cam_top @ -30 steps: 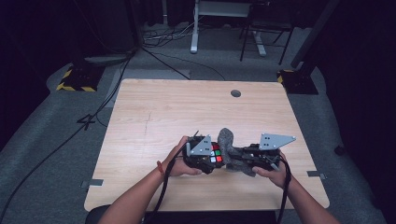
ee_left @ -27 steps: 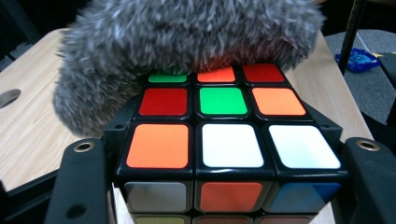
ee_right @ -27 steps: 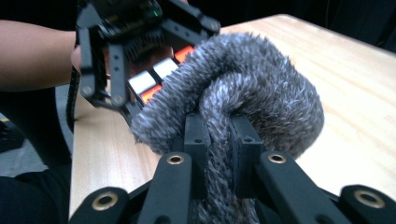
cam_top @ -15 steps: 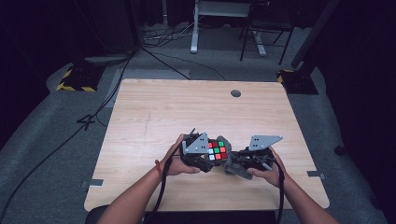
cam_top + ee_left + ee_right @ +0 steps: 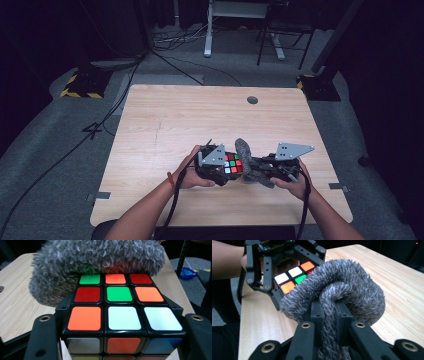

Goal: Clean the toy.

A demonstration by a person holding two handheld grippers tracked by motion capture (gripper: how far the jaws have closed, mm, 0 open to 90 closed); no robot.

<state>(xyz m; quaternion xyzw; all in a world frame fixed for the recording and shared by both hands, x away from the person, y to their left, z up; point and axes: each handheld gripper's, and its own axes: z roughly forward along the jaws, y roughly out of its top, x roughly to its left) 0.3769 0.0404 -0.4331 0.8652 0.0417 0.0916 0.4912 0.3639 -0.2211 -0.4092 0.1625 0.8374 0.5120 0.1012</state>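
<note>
- Near the front edge of the counter point(image 5: 165, 125), we see the left tool point(image 5: 220, 167) clamped on the puzzle cube point(image 5: 117, 306).
- Right tool point(image 5: 329, 315) clamped on a grey fuzzy cloth point(image 5: 342, 287), pressed against the cube's far edge.
- Step in hand, we judge: wiping the cube. Next: draw the cloth across the top face, cube held steady.

Light falls from above onto the tabletop point(image 5: 165, 125), leaving it evenly bright while the floor and room around its edges sink into near black. Shadows under the hands are soft and short. The high view is soft and grainy. Both gripper views are sharp up close, with vivid colour, and blur toward the far edges.
</note>
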